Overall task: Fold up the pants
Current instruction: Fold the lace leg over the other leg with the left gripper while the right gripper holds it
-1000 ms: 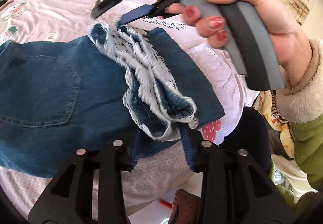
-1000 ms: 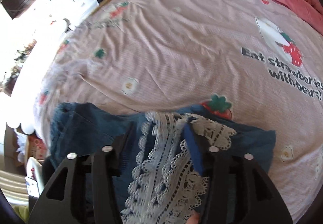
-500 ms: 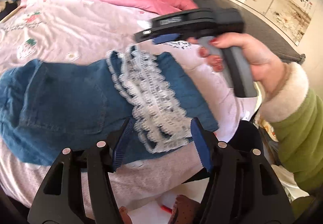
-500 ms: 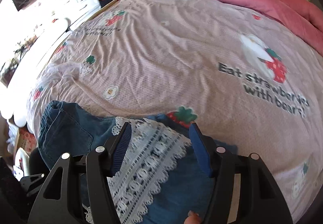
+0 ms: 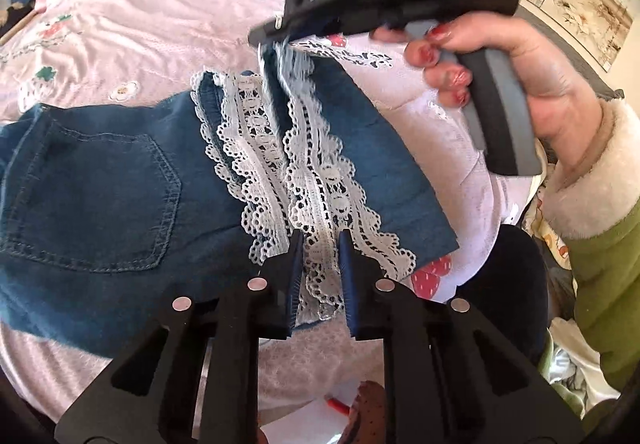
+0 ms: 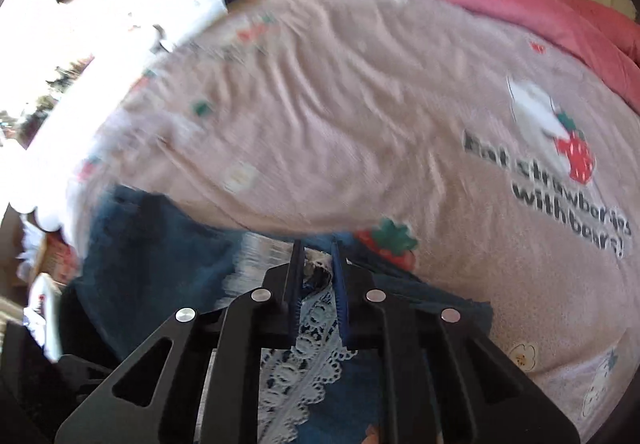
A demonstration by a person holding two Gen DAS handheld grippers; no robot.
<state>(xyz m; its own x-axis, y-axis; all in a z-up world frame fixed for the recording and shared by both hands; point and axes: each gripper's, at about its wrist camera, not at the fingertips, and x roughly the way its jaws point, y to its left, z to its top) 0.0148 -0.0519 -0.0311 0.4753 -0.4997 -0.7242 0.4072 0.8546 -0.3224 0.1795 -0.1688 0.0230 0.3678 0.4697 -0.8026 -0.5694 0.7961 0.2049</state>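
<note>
As both close, left gripper (image 5: pixel 320 264) jaws and right gripper (image 6: pixel 316 276) jaws narrow on the pants' lace hem (image 5: pixel 320 180).

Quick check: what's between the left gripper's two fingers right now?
In the left wrist view, the white lace hem of the denim pants runs between the left gripper fingers, whose jaws are closing on it.

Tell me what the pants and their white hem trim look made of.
Pants: apparently denim, matte blue, judging by the contrast topstitching around the pocket.
White hem trim: looks like openwork lace, probably cotton or synthetic, with scalloped edges and holes showing the blue beneath.
</note>
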